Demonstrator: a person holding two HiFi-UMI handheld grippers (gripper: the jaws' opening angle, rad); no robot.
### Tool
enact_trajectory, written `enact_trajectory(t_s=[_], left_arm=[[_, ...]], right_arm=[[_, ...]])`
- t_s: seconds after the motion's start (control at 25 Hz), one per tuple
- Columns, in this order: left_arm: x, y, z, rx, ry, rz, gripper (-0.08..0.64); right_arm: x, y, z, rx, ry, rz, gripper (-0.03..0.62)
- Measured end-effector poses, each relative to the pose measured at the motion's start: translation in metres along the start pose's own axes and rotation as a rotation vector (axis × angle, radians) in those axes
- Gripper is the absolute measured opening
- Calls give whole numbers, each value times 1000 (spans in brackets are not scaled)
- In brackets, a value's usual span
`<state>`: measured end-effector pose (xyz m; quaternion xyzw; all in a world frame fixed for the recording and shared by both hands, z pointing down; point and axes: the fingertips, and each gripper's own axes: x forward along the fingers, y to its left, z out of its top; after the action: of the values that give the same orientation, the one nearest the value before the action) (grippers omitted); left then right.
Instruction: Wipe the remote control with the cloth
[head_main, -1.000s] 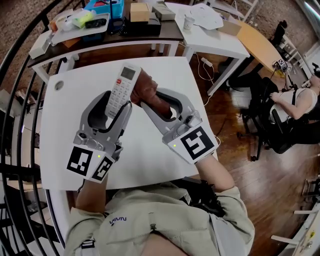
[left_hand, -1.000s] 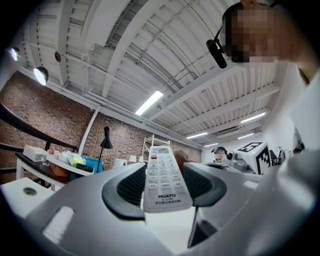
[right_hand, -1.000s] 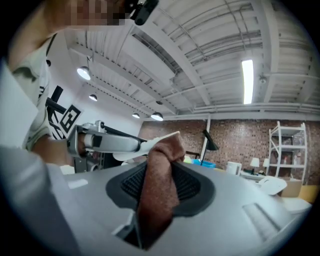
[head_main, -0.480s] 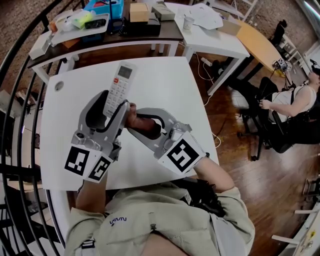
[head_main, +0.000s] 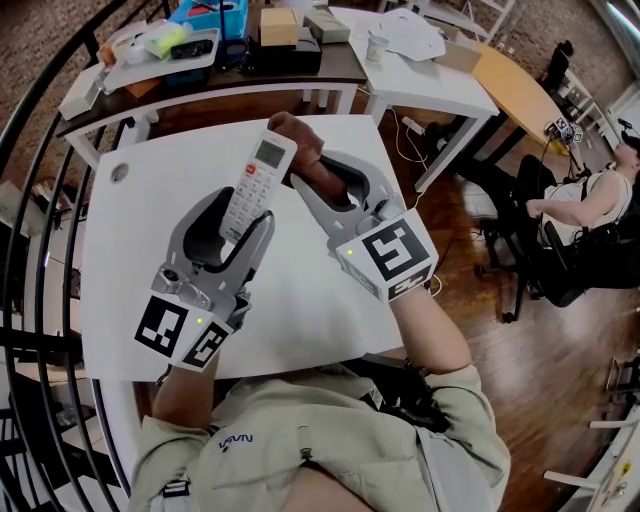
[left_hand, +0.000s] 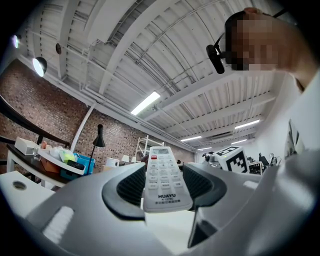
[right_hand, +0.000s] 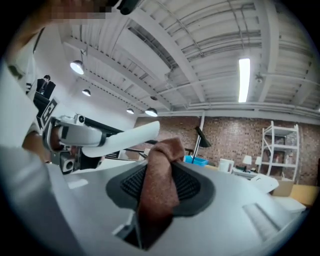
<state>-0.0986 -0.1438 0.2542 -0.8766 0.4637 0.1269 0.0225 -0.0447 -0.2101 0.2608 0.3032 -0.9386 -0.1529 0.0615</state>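
A white remote control (head_main: 253, 187) with a small screen and several buttons is held up above the white table (head_main: 130, 260), my left gripper (head_main: 238, 222) shut on its lower half. The left gripper view shows the remote (left_hand: 161, 178) pinched between the dark pads. My right gripper (head_main: 305, 168) is shut on a bunched brown cloth (head_main: 296, 148), which presses against the remote's top right edge. In the right gripper view the cloth (right_hand: 160, 182) hangs between the pads, with the remote (right_hand: 127, 137) just left of its tip.
A dark side table (head_main: 215, 70) behind carries a tray, a blue bin and boxes. A second white table (head_main: 430, 75) stands at the back right, and a seated person (head_main: 590, 205) is at the far right. Black railing (head_main: 30, 130) curves along the left.
The right gripper dropped low beside the remote's bottom, then swung back up, bringing the cloth to its top end. The remote and left gripper shifted only slightly right.
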Motion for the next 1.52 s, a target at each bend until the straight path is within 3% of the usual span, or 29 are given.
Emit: enact_trajectory(t_s=[0.2,0.72,1.16,1.52], left_arm=[[3,-5,1,-2,3,-23,244],[4,-6,0,-3,3,-17,244],[1,-1,1,-11,1,-11,244],[0,-2,2,-7,-4,-9,244]], right_arm=[[9,0,4,-8,-2,21,126],[13,51,-17,-18,38,137,126],[12,89,-20,-122,78,209,126],[10,85,-21,-130,71,194,126]])
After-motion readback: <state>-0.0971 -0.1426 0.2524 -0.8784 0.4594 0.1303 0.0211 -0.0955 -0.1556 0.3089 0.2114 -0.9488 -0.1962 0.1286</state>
